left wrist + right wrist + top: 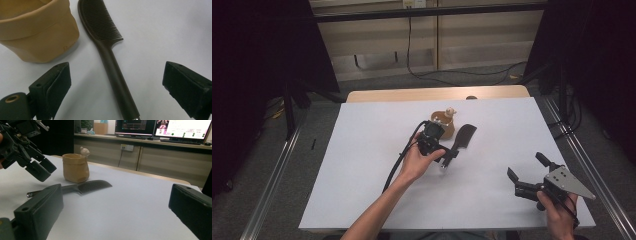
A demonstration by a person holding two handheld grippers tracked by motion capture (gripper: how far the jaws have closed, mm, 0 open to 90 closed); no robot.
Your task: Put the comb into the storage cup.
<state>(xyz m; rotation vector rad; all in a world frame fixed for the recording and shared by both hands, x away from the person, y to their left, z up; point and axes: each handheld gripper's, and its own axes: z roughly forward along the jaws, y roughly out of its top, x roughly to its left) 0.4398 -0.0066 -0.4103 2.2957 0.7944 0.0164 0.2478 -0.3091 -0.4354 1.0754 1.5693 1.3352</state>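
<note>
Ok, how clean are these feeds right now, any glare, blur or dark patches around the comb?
High view: even light on the white table, dark surroundings, comb small but clear. Left gripper view: comb teeth sharp, handle has a soft sheen, the near jaws slightly soft. Right gripper view: comb and tan pot clear, near jaws blurred, the bright monitors washed out.

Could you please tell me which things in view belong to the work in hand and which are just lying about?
In the job:
- long dark brown plastic comb, lying flat between the open jaws of the left gripper
- tan paper-like pot beside the comb's teeth, probably

Lying about:
- right gripper, open and idle, apart from both
- monitors on the far counter
- wall cable
</note>
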